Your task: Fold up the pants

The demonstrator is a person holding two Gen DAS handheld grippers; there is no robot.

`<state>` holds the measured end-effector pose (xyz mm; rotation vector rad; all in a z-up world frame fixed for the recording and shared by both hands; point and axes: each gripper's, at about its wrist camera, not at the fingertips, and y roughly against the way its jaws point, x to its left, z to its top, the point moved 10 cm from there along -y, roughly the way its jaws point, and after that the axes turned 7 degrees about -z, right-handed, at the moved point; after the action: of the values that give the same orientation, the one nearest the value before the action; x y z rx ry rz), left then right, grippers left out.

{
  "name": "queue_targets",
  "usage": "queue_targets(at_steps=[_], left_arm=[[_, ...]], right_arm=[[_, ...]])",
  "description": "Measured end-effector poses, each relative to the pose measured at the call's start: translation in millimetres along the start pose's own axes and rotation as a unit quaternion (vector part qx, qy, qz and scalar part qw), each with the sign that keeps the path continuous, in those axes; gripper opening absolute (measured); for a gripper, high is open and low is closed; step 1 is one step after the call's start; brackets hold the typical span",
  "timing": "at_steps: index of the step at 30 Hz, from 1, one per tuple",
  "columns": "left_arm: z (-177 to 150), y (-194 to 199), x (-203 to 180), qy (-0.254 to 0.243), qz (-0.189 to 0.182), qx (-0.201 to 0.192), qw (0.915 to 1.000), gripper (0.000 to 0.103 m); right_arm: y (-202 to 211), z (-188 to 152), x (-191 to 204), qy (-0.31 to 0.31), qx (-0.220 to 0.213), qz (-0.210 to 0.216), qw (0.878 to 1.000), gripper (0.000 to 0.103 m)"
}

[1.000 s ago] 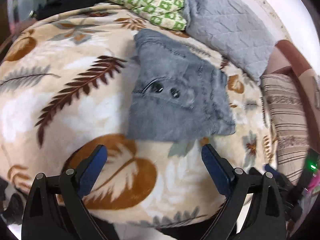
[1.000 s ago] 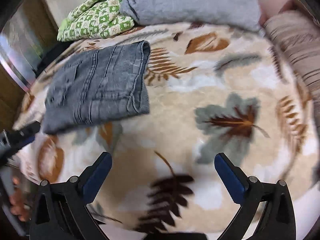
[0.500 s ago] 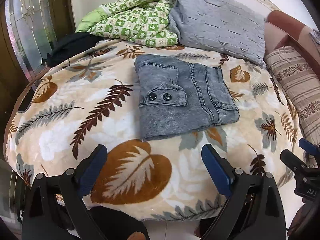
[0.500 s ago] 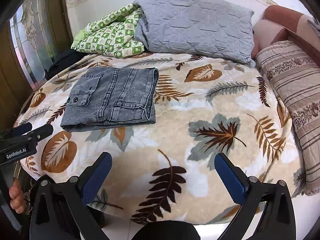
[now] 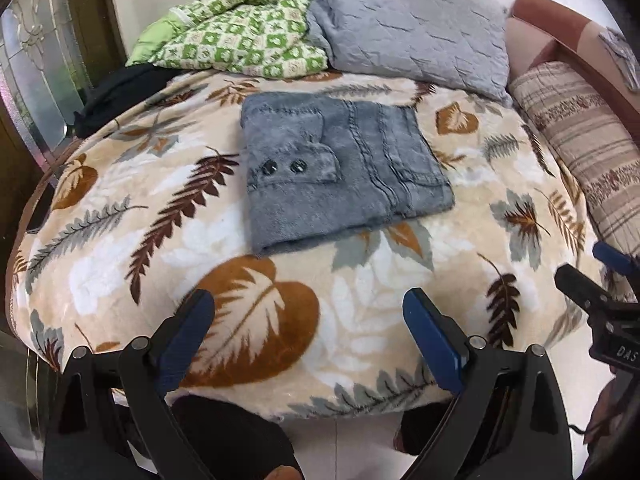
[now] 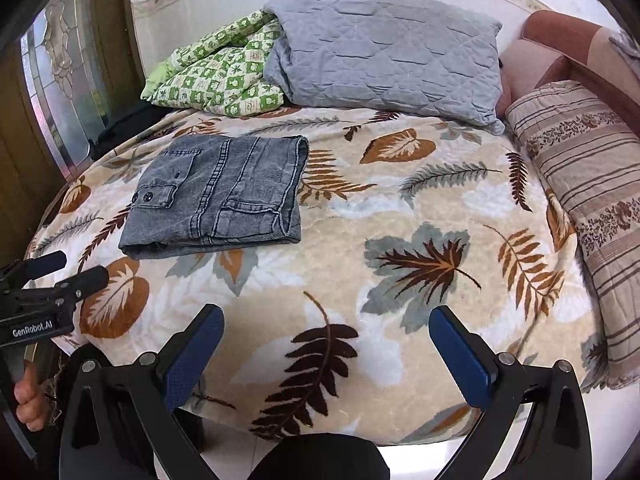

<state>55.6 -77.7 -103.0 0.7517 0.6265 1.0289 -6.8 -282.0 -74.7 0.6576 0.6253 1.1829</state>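
Note:
The grey denim pants [image 5: 340, 176] lie folded into a flat square on the leaf-patterned blanket [image 5: 256, 320], two dark buttons showing on a pocket flap. They also show in the right wrist view [image 6: 218, 196], left of centre. My left gripper [image 5: 308, 332] is open and empty, held back over the near edge of the bed, well short of the pants. My right gripper [image 6: 326, 344] is open and empty over the near edge, to the right of the pants. The left gripper also shows at the left edge of the right wrist view [image 6: 52, 276].
A grey quilted pillow [image 6: 384, 52] and a green checked blanket [image 6: 216, 72] lie at the head of the bed. A striped pillow [image 6: 592, 200] lies along the right side. Dark clothing [image 5: 116, 92] sits at the far left, beside a glass door [image 6: 60, 92].
Both grippers have pulled back from the bed and away from the pants, so more of the bed is in view. The folded pants have stayed in place. Both grippers stay open.

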Motion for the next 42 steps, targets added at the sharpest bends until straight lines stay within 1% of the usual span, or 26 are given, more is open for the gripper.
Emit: queue_targets(at_steps=[2, 6, 10, 14, 18, 24, 27, 30, 33, 42], left_arm=[[-2.6, 1.0, -5.1, -0.01, -0.002, 0.001, 0.9999, 0.096], [-4.7, 0.3, -9.8, -0.032, 0.006, 0.004, 0.9995, 0.096], [-5.1, -2.6, -8.7, -0.04, 0.008, 0.014, 0.9991, 0.096], [-2.8, -1.1, -7.2, -0.061, 0.014, 0.016, 0.9979, 0.096], [-1.7, 0.6, -6.1, -0.072, 0.01, 0.018, 0.9972, 0.096], [-6.9, -2.4, -7.6, -0.072, 0.001, 0.029, 0.997, 0.096], [-11.3, -2.6, -12.8, -0.083, -0.005, 0.034, 0.996, 0.096], [-11.9, -0.4, -16.7, -0.093, -0.006, 0.033, 0.9951, 0.096], [-12.7, 2.1, -20.4, -0.09, -0.017, 0.031, 0.9953, 0.096], [-14.4, 4.4, -25.2, -0.09, -0.026, 0.032, 0.9951, 0.096]], right_arm=[[0.9, -0.9, 0.0, 0.008, -0.001, -0.001, 1.0, 0.103], [1.3, -2.6, 0.1, 0.027, -0.004, -0.01, 1.0, 0.103], [0.1, -3.5, -1.0, 0.028, -0.001, -0.008, 1.0, 0.103], [0.2, -2.5, -1.3, 0.041, 0.0, -0.015, 0.999, 0.103], [0.9, 0.6, -3.6, 0.05, -0.001, -0.022, 0.999, 0.103], [1.8, 0.2, 0.1, 0.077, 0.0, -0.024, 0.997, 0.103], [0.0, -3.5, 4.6, 0.099, 0.011, -0.022, 0.995, 0.103], [-0.2, -4.8, 5.3, 0.108, 0.014, -0.025, 0.994, 0.103], [0.4, -5.5, 6.5, 0.106, 0.014, -0.023, 0.994, 0.103], [-2.4, -7.7, 5.2, 0.1, 0.018, -0.022, 0.995, 0.103]])
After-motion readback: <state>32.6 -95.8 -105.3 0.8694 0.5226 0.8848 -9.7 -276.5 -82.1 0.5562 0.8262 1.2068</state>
